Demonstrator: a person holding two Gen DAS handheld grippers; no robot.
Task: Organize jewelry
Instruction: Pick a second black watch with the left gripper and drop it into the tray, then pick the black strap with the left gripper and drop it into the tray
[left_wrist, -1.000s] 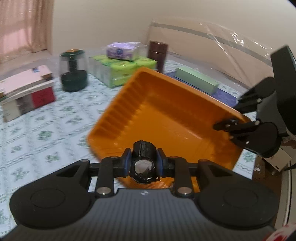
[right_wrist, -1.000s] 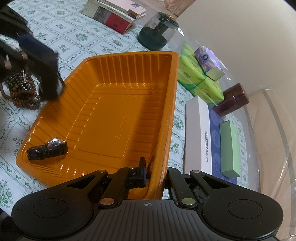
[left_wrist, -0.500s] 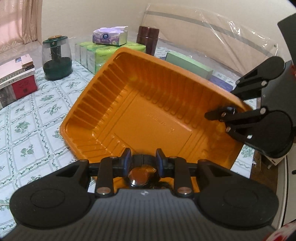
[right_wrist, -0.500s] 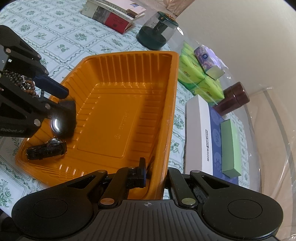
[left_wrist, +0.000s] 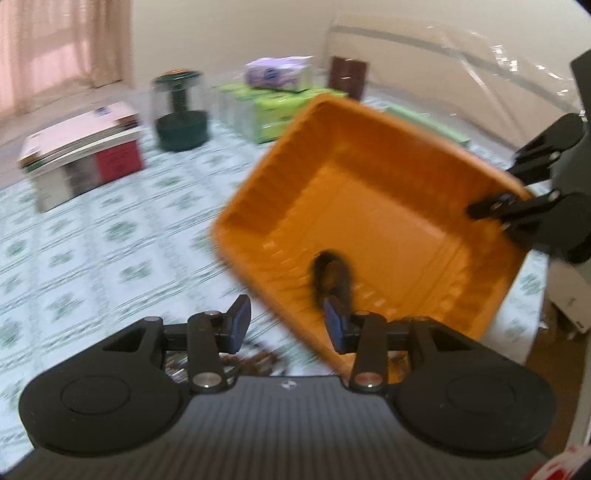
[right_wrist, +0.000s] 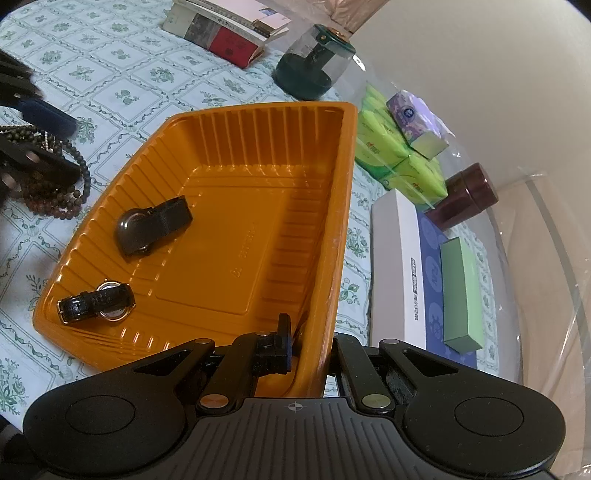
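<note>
Two watches (right_wrist: 155, 225) in orange tray (right_wrist: 258, 155); beads (right_wrist: 55, 199) half hidden

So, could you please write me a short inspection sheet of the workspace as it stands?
Surface: floral tablecloth.
Job's things: orange tray holding two watches, one dark, one glossy-strapped; bead bracelets on the cloth beside the tray.
Clutter: books, green jar, tissue packs, brown canister, white box, green box.
Grippers: left gripper open, empty; right gripper shut on the tray wall.
Cables: nothing seen.
Surroundings: wall, curtain, clear plastic sheet.
</note>
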